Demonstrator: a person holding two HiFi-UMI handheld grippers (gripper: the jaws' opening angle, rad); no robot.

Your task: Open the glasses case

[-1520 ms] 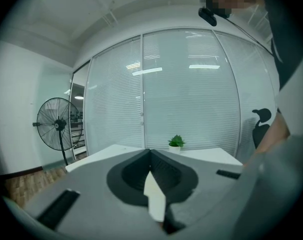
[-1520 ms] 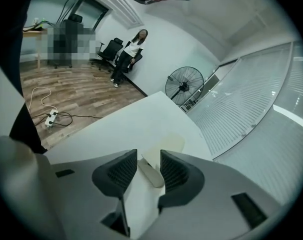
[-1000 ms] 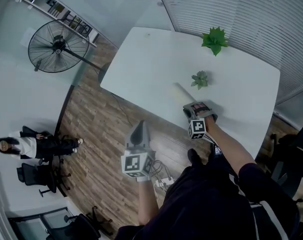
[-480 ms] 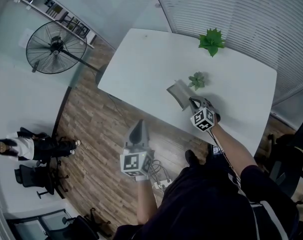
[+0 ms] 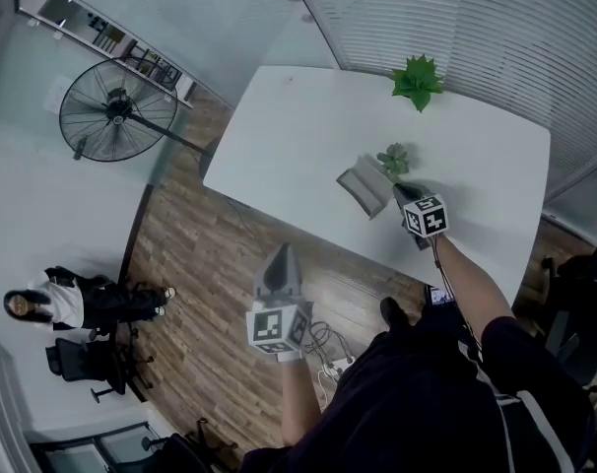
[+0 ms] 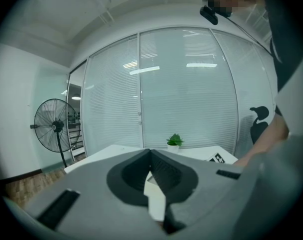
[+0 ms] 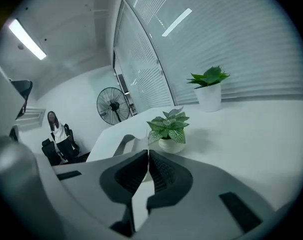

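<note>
The grey glasses case (image 5: 365, 185) lies open on the white table (image 5: 298, 136), its lid standing up. In the right gripper view a part of the case (image 7: 125, 144) shows just left of the jaws. My right gripper (image 5: 405, 195) is shut with nothing between its fingers; it hovers just right of the case, beside the small plant (image 5: 394, 159). Its jaws (image 7: 147, 155) meet in front of that plant (image 7: 167, 128). My left gripper (image 5: 282, 256) is shut and empty, held off the table's near edge above the wooden floor, its tips (image 6: 150, 152) pointing toward the table.
A larger potted plant (image 5: 417, 79) stands at the table's far side by the blinds. A pedestal fan (image 5: 116, 106) stands on the floor to the left. A seated person (image 5: 52, 304) is far left. The right forearm (image 5: 466, 284) reaches over the table's near edge.
The case, shut a second ago, now lies open with its lid up. My right gripper closed, rolled over and moved right, away from the case. The left gripper stayed put.
</note>
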